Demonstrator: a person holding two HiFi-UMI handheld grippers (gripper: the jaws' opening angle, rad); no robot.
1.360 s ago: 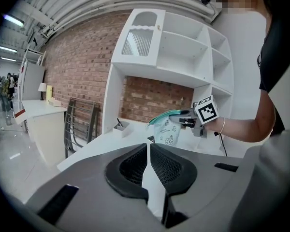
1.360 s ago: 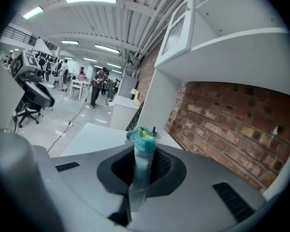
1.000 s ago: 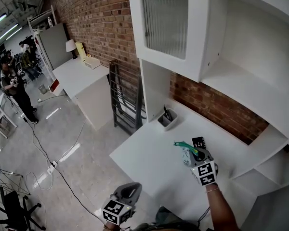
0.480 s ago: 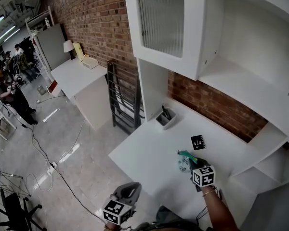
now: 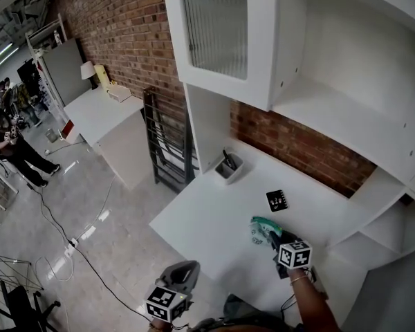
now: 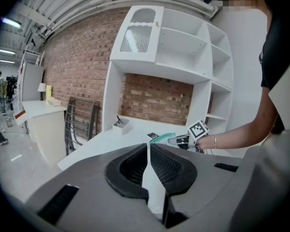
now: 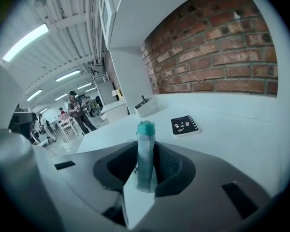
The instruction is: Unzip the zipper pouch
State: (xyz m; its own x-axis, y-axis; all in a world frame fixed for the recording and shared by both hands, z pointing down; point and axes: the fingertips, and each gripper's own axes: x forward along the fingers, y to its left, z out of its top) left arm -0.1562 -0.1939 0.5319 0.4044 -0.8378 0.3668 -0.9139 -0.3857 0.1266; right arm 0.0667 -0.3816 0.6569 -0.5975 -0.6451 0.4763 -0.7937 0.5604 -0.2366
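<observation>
pouch (image 5: 258, 228) sits at the tips of the right gripper (image 5: 271, 238), low over the white desk (image 5: 200, 220), near the desk's front right part. cannot tell whether its underside touches the surface.

orientation: long axis runs straight out from the jaws, in line with the gripper. in the head view that is up and left in the picture, roughly toward the small black notebook (image 5: 277, 200), which lies just beyond it and apart from it. in the right gripper view the pouch shows edge-on, a thin pale strip standing between the two pads with its teal end farthest from the camera. in the left gripper view it reads as a flat strip, about level with the desk top, sticking out leftward from the right gripper.

look: translucent, whitish-blue body, some faint print on the face, a solid teal band along one edge. zipper pull too small to make out.

right gripper: jaws have just been opening a little. pouch between them, both pads close against its faces, so it reads as gripped.

left gripper (image 5: 182, 270): jaws pressed together, nothing between them, held off the desk's near edge.

white pen tray (image 5: 228, 168) at the desk's back left, well apart from the pouch.
</observation>
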